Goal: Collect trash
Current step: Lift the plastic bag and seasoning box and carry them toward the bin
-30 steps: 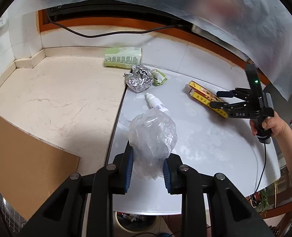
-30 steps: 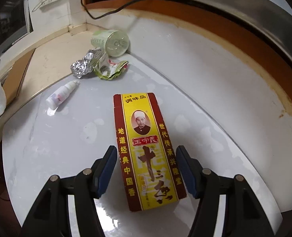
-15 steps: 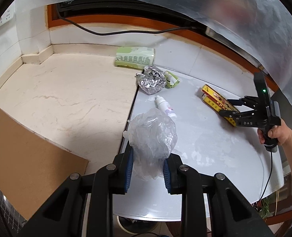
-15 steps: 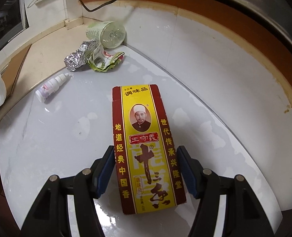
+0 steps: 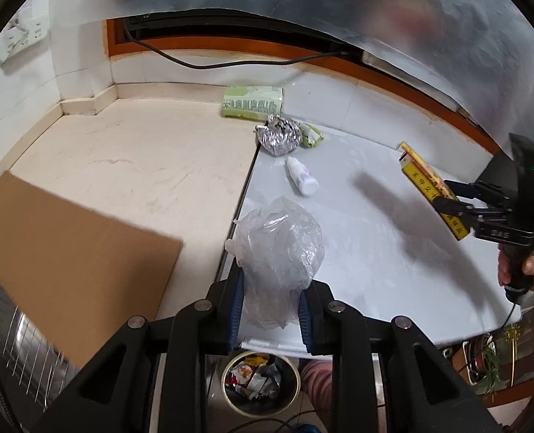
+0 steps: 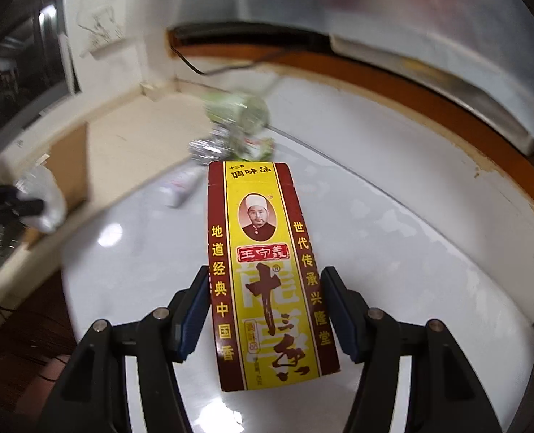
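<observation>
both jaws loaded with trash

the left gripper (image 5: pixel 270 310) had its jaws drawn fairly narrow, the blue pads pinching the lower part of a crumpled clear plastic bag (image 5: pixel 279 249) that bulged above them. it hung over the near edge of the white counter (image 5: pixel 368 252), with a round trash bin (image 5: pixel 261 384) of wrappers on the floor below.

the right gripper (image 6: pixel 267 310) had its jaws spread wide around a red and yellow seasoning box (image 6: pixel 263 270), both pads against its long sides, the box lifted clear of the counter.

a small white bottle (image 5: pixel 301 176), a ball of foil (image 5: pixel 279 137) and a green carton (image 5: pixel 253 103) lay farther back.
</observation>
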Tool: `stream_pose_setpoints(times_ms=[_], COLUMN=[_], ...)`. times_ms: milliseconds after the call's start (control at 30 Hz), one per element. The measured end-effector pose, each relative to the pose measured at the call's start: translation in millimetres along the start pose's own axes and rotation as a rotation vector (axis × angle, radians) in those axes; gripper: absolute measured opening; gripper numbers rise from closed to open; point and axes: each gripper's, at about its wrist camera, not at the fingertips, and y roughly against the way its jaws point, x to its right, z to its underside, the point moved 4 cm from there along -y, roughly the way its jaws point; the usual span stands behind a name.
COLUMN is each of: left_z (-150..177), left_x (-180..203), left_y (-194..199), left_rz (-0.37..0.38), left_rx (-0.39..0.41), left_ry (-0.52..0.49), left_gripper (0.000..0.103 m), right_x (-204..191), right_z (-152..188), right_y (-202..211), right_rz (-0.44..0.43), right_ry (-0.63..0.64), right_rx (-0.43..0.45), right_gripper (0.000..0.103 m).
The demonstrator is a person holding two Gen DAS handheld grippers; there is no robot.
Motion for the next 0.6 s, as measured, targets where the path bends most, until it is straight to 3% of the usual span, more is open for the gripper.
stream_pose_setpoints(times_ms=[133,333,467,600], left_z=[36,96,138,170], left_x=[1,12,18,14], left_y=[22,39,28,6], left_rz=[-0.035,-0.026,-0.005,-0.014], left_rx=[0.004,0.01,-0.028,-0.081], left_ry=[-0.015,0.012,0.053,0.094], left_gripper=[0.024,0.024,0.024,0.024], right_x=[-44,-112,-150,-175], right_z=[21,66,99,133], right_y=[36,65,61,39], right_rz=[-0.08,-0.207,-0.203,-0.233], right_ry=[-0.032,-0.064,-0.02,-0.012], right_rx=[0.067,0.119,0.123,0.064], right_gripper=[0.06,0.06,0.06,0.061])
